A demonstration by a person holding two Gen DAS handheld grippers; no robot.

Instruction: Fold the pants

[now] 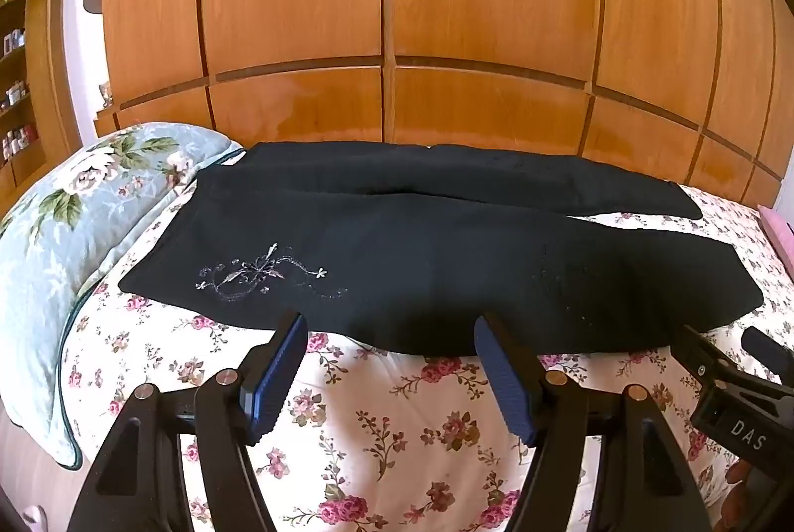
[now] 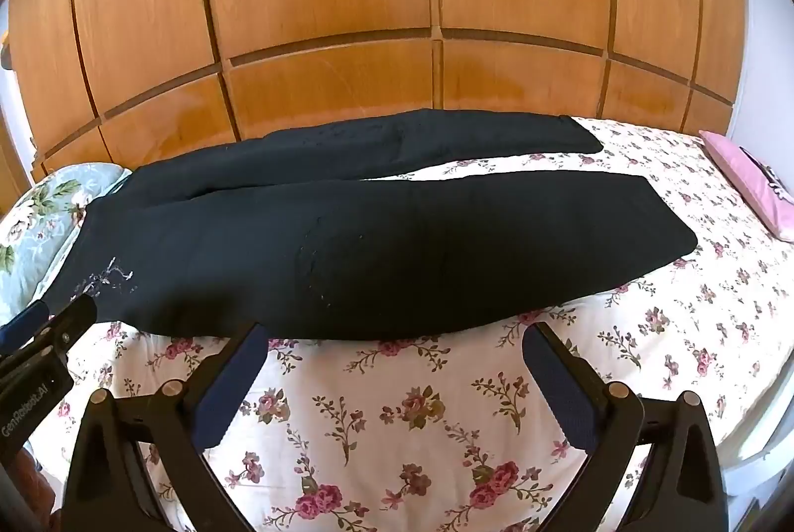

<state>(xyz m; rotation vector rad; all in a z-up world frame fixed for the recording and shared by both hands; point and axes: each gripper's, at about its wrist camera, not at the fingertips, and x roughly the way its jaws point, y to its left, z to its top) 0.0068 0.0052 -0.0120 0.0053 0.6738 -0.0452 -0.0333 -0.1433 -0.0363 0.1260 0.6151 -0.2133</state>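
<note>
Pants (image 1: 397, 264) lie flat on the bed (image 1: 397, 432), legs apart. Both hand-held grippers, left (image 1: 389, 336) and right (image 2: 397, 343), hover released. Grip the near leg's edge at two spaced points; fold evenly onto the far leg.

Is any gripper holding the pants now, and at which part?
No. Both the left gripper and the right gripper are open with nothing between their fingers; the pants lie flat on the bed.
</note>
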